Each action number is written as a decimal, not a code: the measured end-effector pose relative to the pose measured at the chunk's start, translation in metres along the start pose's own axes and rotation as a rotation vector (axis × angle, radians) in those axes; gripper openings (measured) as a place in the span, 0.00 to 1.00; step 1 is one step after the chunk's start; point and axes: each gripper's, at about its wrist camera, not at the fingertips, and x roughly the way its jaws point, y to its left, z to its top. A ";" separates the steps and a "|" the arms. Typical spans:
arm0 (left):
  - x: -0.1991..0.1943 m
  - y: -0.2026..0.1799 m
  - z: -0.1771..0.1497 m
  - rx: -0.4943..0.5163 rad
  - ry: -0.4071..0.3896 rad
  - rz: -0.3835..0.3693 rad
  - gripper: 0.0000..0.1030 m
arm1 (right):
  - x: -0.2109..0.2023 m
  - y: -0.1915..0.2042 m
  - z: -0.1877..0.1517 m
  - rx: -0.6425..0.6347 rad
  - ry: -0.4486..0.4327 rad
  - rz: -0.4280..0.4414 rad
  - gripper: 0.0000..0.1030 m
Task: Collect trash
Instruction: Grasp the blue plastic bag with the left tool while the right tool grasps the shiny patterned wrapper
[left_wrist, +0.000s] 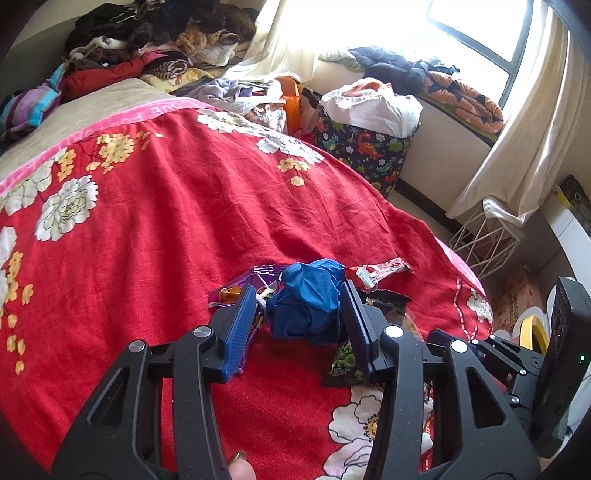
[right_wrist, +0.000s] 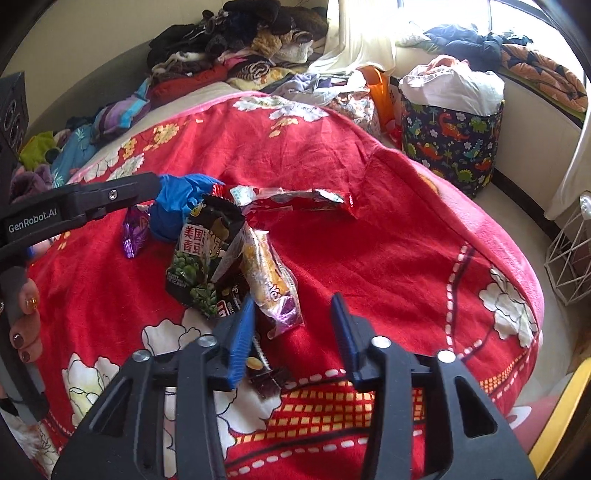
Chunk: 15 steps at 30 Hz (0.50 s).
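Two tools: my left tool (left_wrist: 299, 314) straddles a crumpled blue glove (left_wrist: 306, 302), fingers spread; my right tool (right_wrist: 293, 332) gapes over glossy crinkled wrappers (right_wrist: 207, 258) on the red blanket (right_wrist: 369, 258).

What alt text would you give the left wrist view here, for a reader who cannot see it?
The left gripper is open around a crumpled blue bag lying on a red flowered blanket, with snack wrappers scattered beside it. Behind are a clothes pile, a dinosaur-print basket and a bright window.
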 end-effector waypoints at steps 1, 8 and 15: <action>0.003 -0.001 0.000 0.002 0.004 0.004 0.39 | 0.002 0.000 0.001 0.002 0.006 0.012 0.17; 0.022 -0.006 0.001 0.002 0.044 0.002 0.26 | -0.013 -0.003 -0.016 0.044 -0.010 0.039 0.09; 0.018 -0.017 -0.014 0.027 0.064 -0.044 0.08 | -0.037 -0.018 -0.037 0.151 -0.028 0.045 0.09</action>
